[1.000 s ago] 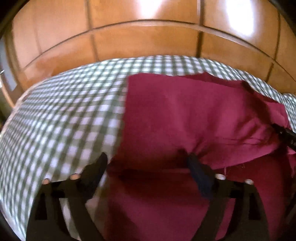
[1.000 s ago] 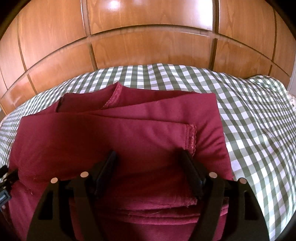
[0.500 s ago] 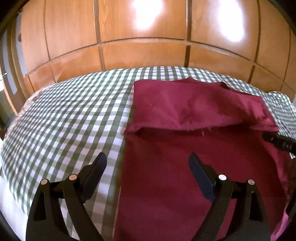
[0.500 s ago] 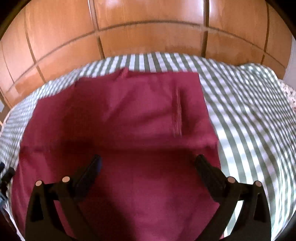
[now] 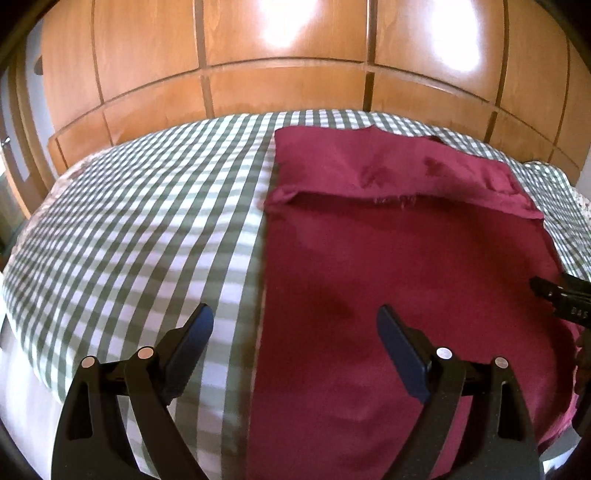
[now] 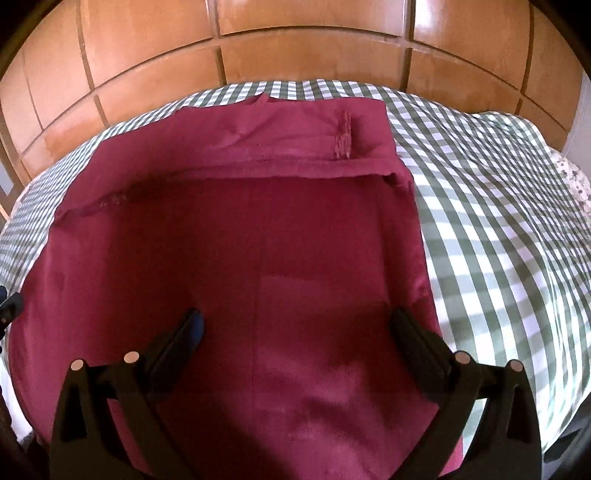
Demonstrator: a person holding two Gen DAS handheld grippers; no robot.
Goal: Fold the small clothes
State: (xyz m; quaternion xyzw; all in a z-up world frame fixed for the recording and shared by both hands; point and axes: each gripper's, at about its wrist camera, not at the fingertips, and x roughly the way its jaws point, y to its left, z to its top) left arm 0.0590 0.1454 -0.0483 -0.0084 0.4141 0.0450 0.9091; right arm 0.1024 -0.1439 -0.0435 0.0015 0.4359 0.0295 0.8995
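We have one fold laid across the far end of the cloth point(image 6: 258, 251) on the bed point(image 6: 498, 206). Both grippers, left point(image 5: 295, 325) and right point(image 6: 295, 328), hang above it, jaws wide and empty. Next we likely take the near edge for another fold.

Bright daylight, glare on wooden panels point(image 5: 280, 33), fisheye-bent edges, slight motion blur

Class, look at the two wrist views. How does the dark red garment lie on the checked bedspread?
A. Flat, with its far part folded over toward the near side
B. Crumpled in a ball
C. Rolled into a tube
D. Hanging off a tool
A: the dark red garment lies flat on the checked bedspread, its far band doubled over, with a raw edge running across.
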